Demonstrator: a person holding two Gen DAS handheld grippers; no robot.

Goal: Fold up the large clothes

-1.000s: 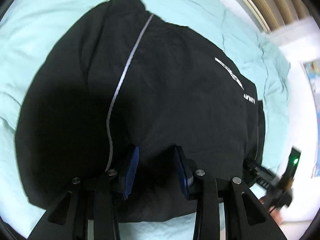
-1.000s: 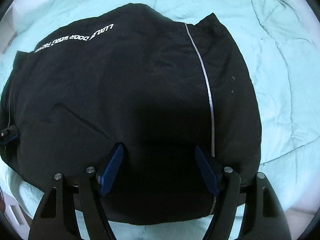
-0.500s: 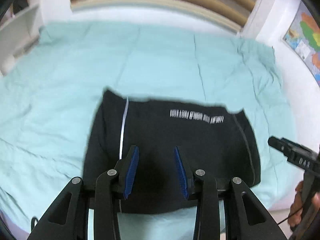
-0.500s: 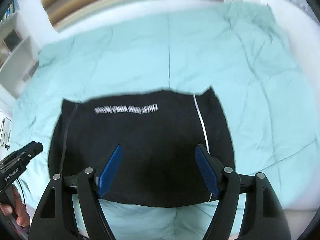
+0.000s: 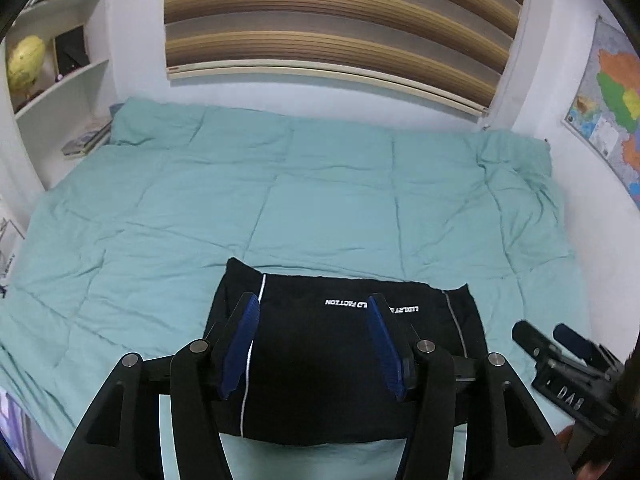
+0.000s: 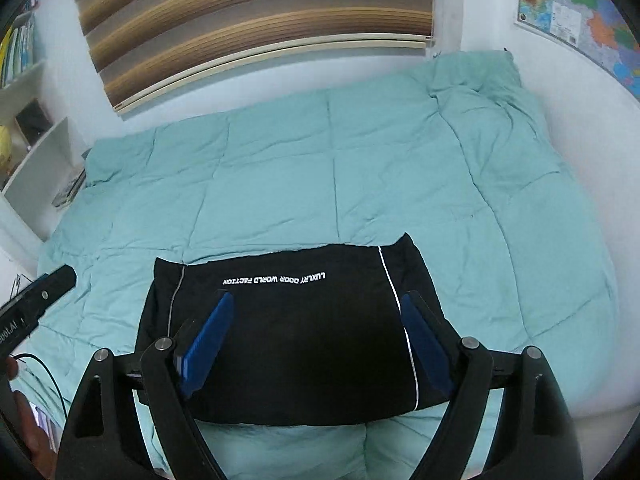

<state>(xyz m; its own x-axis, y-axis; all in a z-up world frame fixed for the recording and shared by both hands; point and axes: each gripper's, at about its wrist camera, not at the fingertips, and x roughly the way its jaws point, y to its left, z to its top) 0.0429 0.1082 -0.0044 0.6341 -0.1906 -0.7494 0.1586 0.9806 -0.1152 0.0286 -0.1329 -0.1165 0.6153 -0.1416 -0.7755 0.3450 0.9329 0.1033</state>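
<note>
A black garment (image 5: 344, 360) with white piping and white lettering lies folded into a flat rectangle near the front edge of the bed; it also shows in the right wrist view (image 6: 296, 340). My left gripper (image 5: 314, 304) is open and empty, raised above the garment. My right gripper (image 6: 318, 300) is open and empty, also held above it. The right gripper shows at the lower right of the left wrist view (image 5: 560, 364), and the left gripper shows at the left edge of the right wrist view (image 6: 36, 296).
A teal quilt (image 5: 320, 200) covers the bed. A window blind (image 5: 340, 28) hangs on the wall behind it. White shelves (image 5: 56, 80) with a yellow globe stand at the left. A map (image 5: 608, 112) hangs on the right wall.
Both grippers have lifted and pulled back from close over the garment, so the whole bed and the far wall now show. The left gripper's jaws have opened wider.
</note>
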